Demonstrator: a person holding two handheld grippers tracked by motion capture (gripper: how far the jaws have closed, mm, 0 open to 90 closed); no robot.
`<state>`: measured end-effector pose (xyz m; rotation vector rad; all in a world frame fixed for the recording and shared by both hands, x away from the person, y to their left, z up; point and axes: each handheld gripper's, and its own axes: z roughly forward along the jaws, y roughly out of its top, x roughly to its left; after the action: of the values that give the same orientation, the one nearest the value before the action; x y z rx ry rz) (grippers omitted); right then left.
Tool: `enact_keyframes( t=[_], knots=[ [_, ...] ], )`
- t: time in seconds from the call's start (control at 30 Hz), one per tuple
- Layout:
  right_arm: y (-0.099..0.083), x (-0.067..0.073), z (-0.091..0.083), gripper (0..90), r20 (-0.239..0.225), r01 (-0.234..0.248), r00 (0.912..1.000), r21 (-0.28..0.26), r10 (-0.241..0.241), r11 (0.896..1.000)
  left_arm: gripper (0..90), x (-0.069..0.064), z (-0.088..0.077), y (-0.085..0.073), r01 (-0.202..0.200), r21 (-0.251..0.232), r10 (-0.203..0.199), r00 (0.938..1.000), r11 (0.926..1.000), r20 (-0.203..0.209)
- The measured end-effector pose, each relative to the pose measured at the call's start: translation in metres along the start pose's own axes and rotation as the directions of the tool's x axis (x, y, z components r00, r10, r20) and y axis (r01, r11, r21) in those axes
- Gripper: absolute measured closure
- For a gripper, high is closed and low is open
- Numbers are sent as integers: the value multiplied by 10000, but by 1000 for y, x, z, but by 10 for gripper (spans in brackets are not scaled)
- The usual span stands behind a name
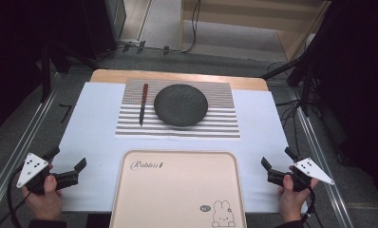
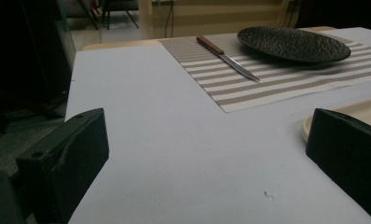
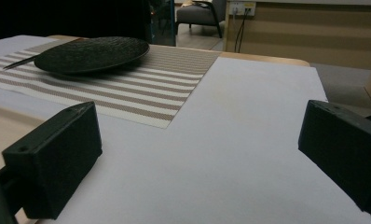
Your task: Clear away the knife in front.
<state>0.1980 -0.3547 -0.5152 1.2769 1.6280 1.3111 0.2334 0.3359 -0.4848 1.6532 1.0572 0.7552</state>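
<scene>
A dark round plate [image 1: 181, 105] [image 2: 293, 44] [image 3: 91, 54] lies on a striped placemat [image 1: 177, 124] [image 2: 277, 79] [image 3: 141, 93] at the back of the table. Left of the plate lies a knife [image 1: 143, 103] [image 2: 226, 58] with a reddish-brown handle, blade toward me. A pink tray [image 1: 177, 190] with a rabbit drawing rests at the front centre. My left gripper [image 1: 69, 159] [image 2: 207, 154] hovers open at the front left, nothing between its jaws. At the front right my right gripper [image 1: 277, 159] [image 3: 197, 154] is likewise open and empty.
A white sheet [image 1: 87, 137] covers most of the wooden table [image 1: 177, 76]. Black stands and cables [image 1: 291, 109] flank the table on the floor. A wooden shelf unit [image 1: 253, 19] stands behind it.
</scene>
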Motion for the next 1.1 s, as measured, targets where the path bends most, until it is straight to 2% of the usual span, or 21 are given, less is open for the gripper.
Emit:
enact_keyframes(
  t=[0.1,0.13,0.23,0.4,0.5,0.57,0.63,0.73,0.8,0.87,0.93,1.1],
  knots=[
    [0,1,1,0,-18,116,9999,47,-115,9999,0,0,0,0,77,53,-77,10000,10000,-7],
    [0,2,2,0,-29,126,9999,51,-126,9999,0,-4,1,1,-63,202,68,9997,9998,-225],
    [0,1,2,0,-41,138,9999,27,-138,9999,0,-9,3,4,-56,321,64,9997,9995,-242],
    [-1,1,2,0,-41,166,9999,11,-166,9999,0,-24,5,16,-460,301,460,9989,9985,6],
    [-1,2,2,0,-15,177,9998,-3,-177,9998,0,-29,7,21,-569,284,574,9982,9980,-171],
    [-1,1,2,0,4,144,9999,-8,-144,9999,0,-31,10,26,-600,444,606,9981,9972,-114],
    [-1,1,2,0,-23,146,9999,-20,-146,9999,0,-32,12,32,-400,425,399,9992,9983,32],
    [-1,1,2,0,-16,178,9998,-19,-178,9998,0,-32,14,36,-347,440,340,9993,9984,162],
    [-1,1,2,0,5,174,9998,-6,-174,9998,0,-33,16,40,-465,552,460,9989,9974,116],
    [-1,1,2,0,31,182,9998,11,-182,9998,0,-34,20,45,-424,572,418,9990,9975,130],
    [-1,2,2,0,-6,236,9997,24,-236,9997,0,-35,25,49,-350,518,337,9991,9980,261],
    [-1,2,2,0,11,240,9997,24,-240,9997,0,-41,36,61,-505,474,482,9977,9976,486]
  ],
)
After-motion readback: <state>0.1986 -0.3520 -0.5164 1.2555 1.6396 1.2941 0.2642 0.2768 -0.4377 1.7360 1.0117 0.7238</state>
